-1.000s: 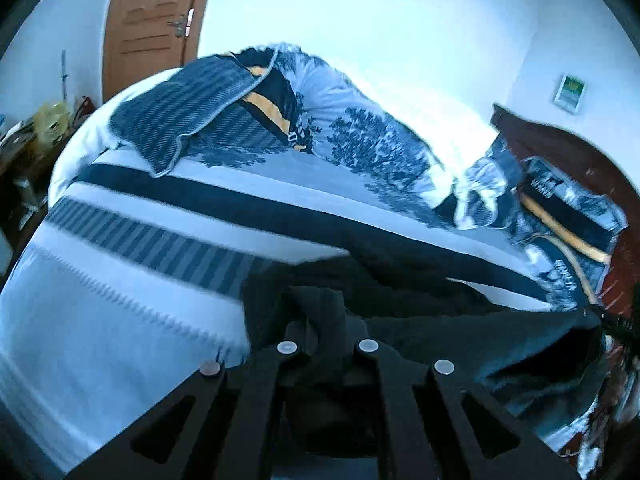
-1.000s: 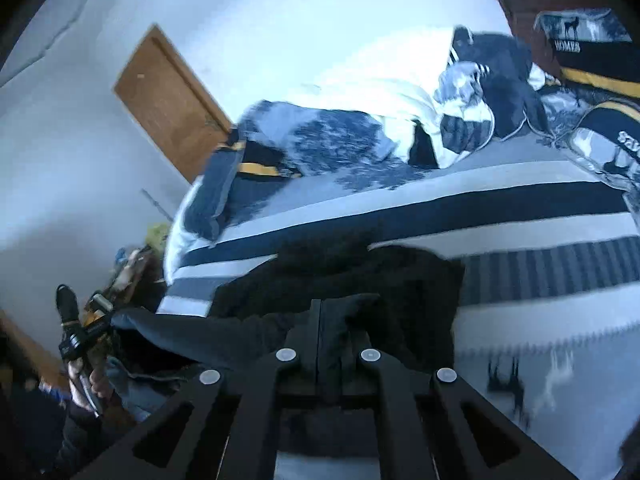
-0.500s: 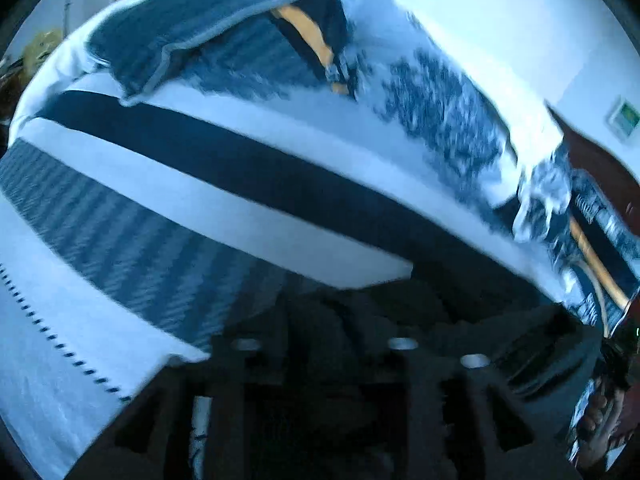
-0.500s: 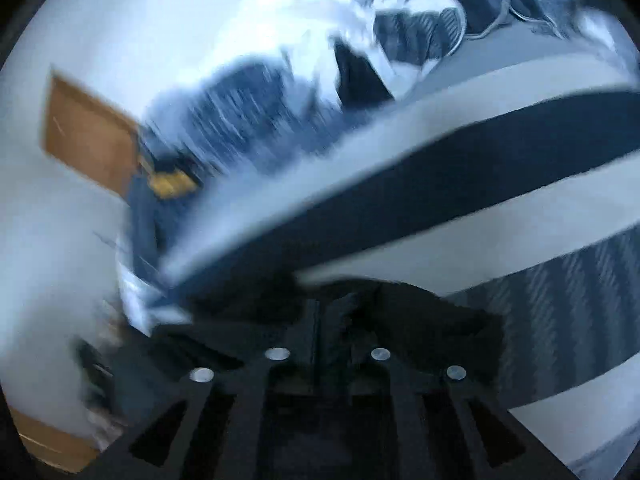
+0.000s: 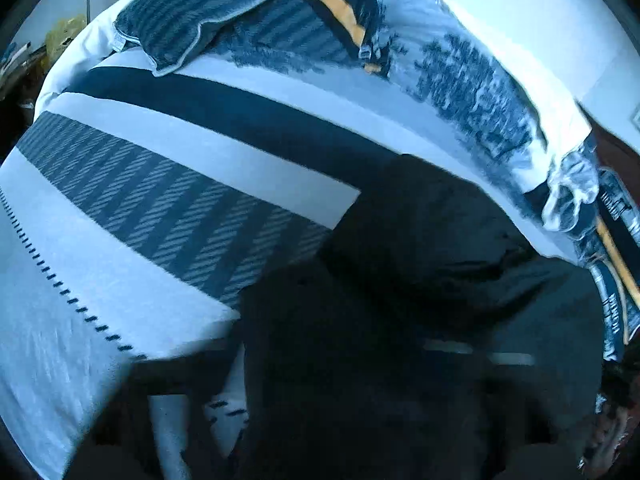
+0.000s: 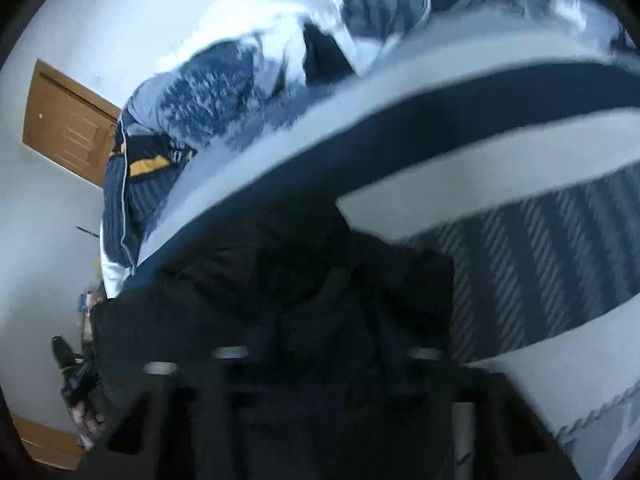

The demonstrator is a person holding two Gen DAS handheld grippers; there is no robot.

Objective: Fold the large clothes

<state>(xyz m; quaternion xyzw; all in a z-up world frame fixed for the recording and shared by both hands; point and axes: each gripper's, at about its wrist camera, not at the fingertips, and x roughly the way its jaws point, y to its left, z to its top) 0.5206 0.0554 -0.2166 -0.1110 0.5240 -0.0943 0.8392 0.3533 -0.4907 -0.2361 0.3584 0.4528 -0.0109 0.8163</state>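
A large dark garment [image 5: 420, 240] lies bunched on the striped bed cover [image 5: 200, 152]. It drapes over my left gripper [image 5: 340, 360], whose blurred jaws are closing to shut under the cloth. In the right wrist view the same garment [image 6: 320, 280] spreads over my right gripper [image 6: 328, 344], which is also closing to shut low over the bed cover [image 6: 520, 160]. The dark cloth hides both sets of fingertips, so I cannot tell whether a fold is pinched. The hand with the other gripper [image 6: 72, 380] shows at the left edge.
A crumpled blue and white quilt [image 5: 460, 60] and a striped pillow [image 5: 200, 8] are piled along the far side of the bed. A dark wooden headboard [image 5: 616, 148] stands to the right. A brown door [image 6: 68, 128] is in the white wall beyond the bed.
Both grippers have dropped towards the bed and tilted downward with the garment. The cloth, hanging between them a second ago, now lies heaped on the cover. The fingers are blurred now.
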